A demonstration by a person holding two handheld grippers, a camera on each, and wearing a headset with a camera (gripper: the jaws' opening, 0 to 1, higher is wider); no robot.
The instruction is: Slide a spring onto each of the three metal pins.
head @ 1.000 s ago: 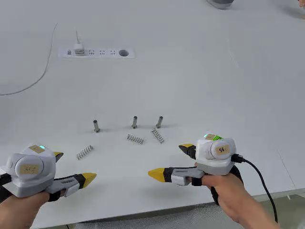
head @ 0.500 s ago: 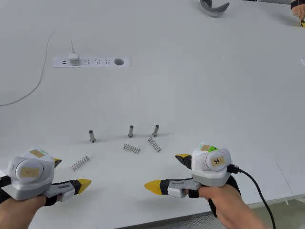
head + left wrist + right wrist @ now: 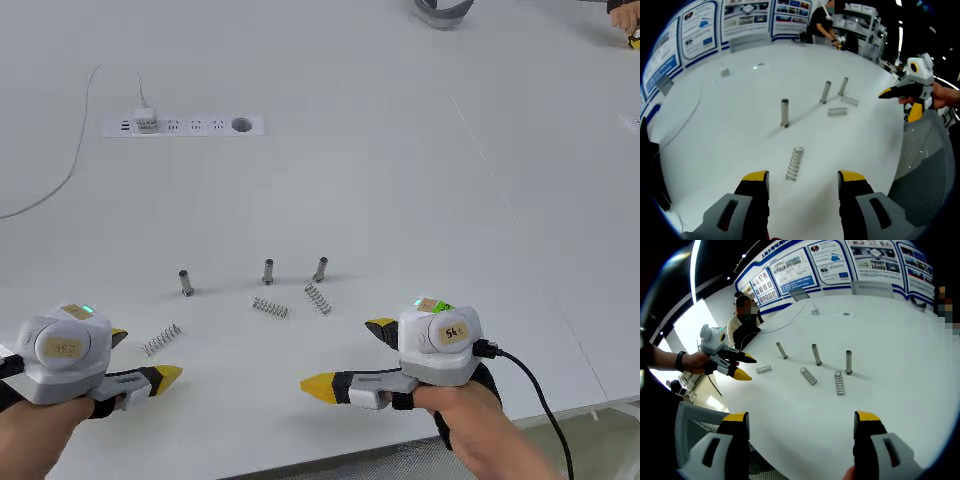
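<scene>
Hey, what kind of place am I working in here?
Probably a lab or demo workshop: a big white workbench with a power strip lying on it, and printed information posters lined along the wall behind.

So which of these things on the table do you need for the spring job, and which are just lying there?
For the job: left pin, middle pin, right pin; left spring, middle spring, right spring; left gripper, right gripper, both open.
Just lying about: power strip, white cable.

white power strip [image 3: 182, 125] and thin grey cable [image 3: 78, 150] on white workbench [image 3: 400, 180]
</scene>
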